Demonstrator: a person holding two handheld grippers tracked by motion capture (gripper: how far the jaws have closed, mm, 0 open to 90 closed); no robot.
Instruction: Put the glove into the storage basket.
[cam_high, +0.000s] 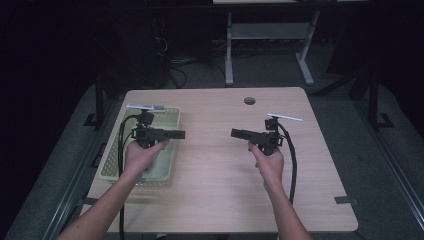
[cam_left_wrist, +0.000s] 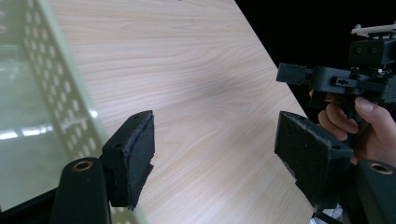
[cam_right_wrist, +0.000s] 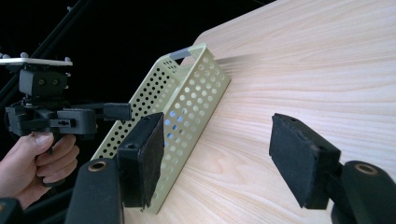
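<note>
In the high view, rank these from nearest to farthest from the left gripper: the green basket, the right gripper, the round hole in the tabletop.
1. Green basket: directly beneath the left gripper, at the table's left.
2. Right gripper: opposite, across the bare middle.
3. Round hole: near the table's far edge.

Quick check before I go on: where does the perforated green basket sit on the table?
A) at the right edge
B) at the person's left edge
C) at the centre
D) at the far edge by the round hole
B: the perforated green basket lies along the table's left edge, under the left gripper.

Left claw (cam_left_wrist: 212, 161) gapes empty over table (cam_left_wrist: 196, 79), beside basket (cam_left_wrist: 51, 93).
</note>
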